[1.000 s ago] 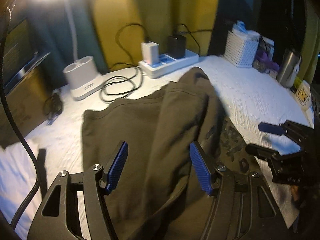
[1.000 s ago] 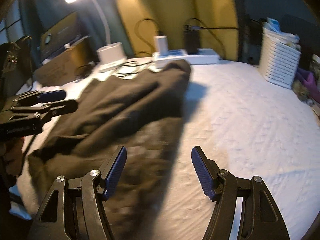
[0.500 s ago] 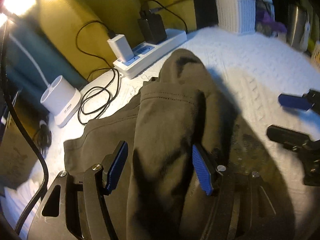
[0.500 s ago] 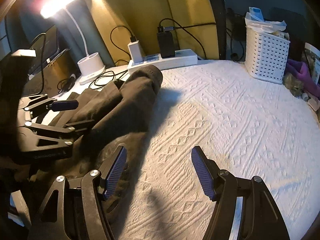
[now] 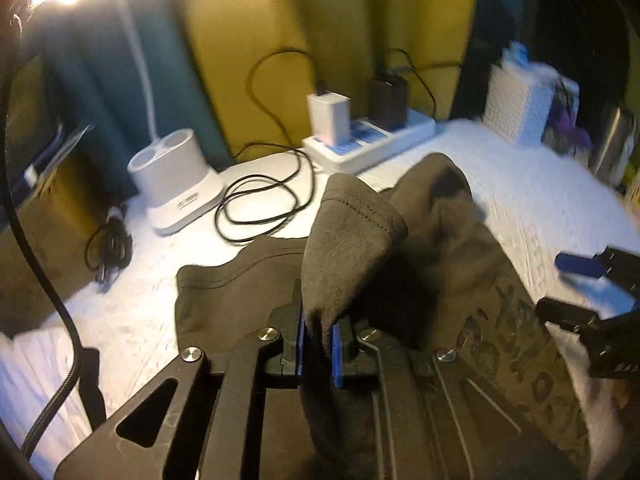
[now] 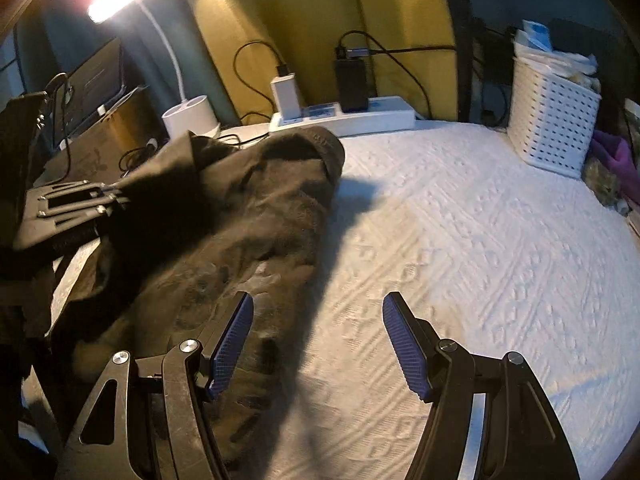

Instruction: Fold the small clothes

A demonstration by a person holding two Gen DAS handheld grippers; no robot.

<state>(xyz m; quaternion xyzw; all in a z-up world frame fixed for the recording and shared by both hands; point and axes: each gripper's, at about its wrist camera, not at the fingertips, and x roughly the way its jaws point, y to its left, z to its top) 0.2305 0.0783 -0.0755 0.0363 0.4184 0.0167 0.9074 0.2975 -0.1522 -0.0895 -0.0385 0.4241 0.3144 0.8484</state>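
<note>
Left wrist view: your left gripper [image 5: 318, 338] has just been closing, and its fingers [image 5: 337, 354] now pinch a bunched fold of the dark garment [image 5: 448, 240]; a hemmed flap stands up above the pinch.
Right wrist view: your right gripper [image 6: 318, 344] hangs with fingers spread wide and nothing between them, its left finger over the near edge of the garment [image 6: 240, 220], its right one over bare white quilted cover [image 6: 460, 240].
Where the garment is: crumpled in a heap on the left part of the cover, far end near the power strip [image 6: 344, 118].
Risk, grip: you seem to hold several layers at once, so a pull may drag the whole heap rather than open one edge.
Risk, slip: the pinch looks shallow near the hem; a quick tug could free it.
Risk, cables: the looped black cable [image 5: 260, 208] lies just beyond the cloth; sweeping that way could snag it.
Around: a white lamp base [image 5: 176, 184] beside the cable, a white basket [image 6: 552, 120] at the far right, well apart from the garment.
In the way: nothing on the open cover to the right.
</note>
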